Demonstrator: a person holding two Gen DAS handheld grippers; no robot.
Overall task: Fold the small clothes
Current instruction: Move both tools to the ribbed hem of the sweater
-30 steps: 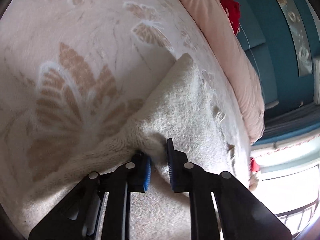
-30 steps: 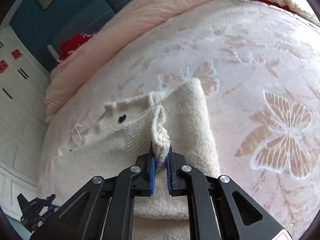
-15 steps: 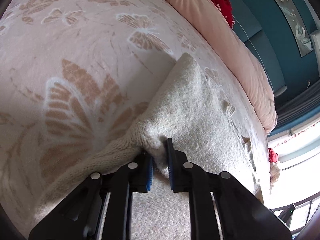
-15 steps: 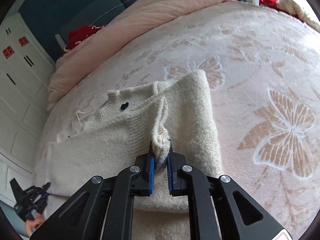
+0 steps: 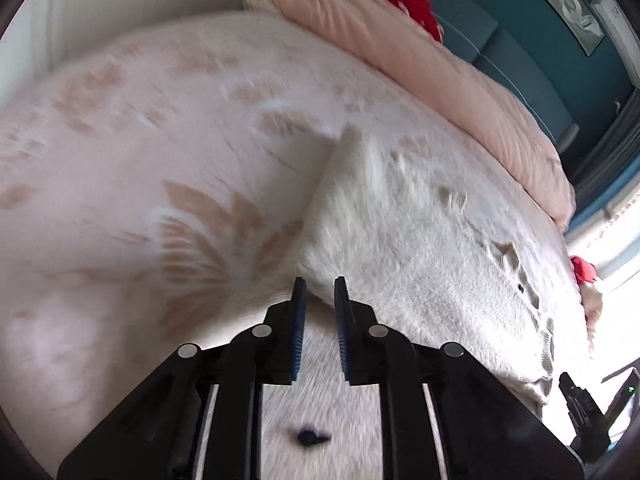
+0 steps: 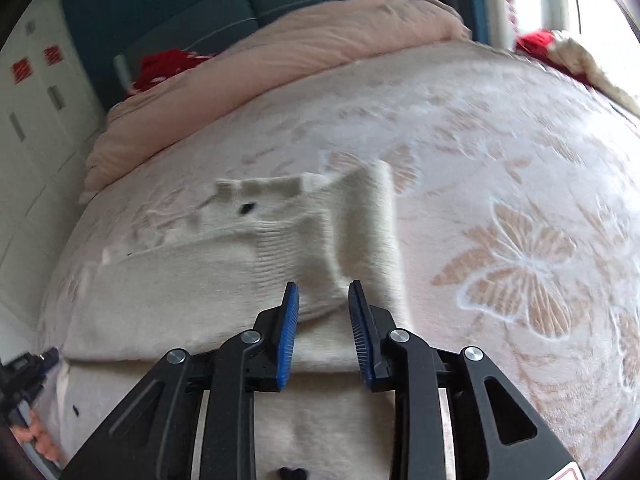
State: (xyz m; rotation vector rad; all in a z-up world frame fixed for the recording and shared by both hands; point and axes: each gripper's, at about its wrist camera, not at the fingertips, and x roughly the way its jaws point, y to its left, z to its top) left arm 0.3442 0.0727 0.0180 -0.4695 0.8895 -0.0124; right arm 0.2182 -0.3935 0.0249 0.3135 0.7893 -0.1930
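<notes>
Sweater (image 6: pixel 224 280): cream knit, fuzzy on the body and ribbed at the folded sleeve, lying flat on the bed; in the right wrist view the sleeve is folded across the body, and a small dark mark shows near the neckline. In the left wrist view it is the pale, blurred slab (image 5: pixel 420 248) with a straight folded edge running up to a corner.

Bed (image 6: pixel 520 160): covered by a soft pale pink blanket with raised butterfly and leaf patterns in tan and white.

Quilt (image 6: pixel 280 64): smooth peach fabric, bunched in a long roll along the far side of the bed.

Red cloth (image 6: pixel 168 62): a crumpled red piece lying beyond the quilt.

Headboard (image 5: pixel 520 56): dark teal padded panels behind the quilt.

Left tool (image 5: pixel 319 292): black arms with ribbed blue pads; the fingers stand a narrow gap apart, and the sweater's folded edge shows behind that gap. The picture is blurred, so I cannot tell if the pads pinch any cloth.

Right tool (image 6: pixel 323 296): same black arms and blue ribbed pads; its jaws are opening, and the gap is clearly wider than the left one. The folded sleeve end lies on the sweater behind the tips, and the pads do not press on it.

Hand (image 6: pixel 38 438): fingertips show at the lower left edge of the right wrist view, beside the dark frame of the other tool.
</notes>
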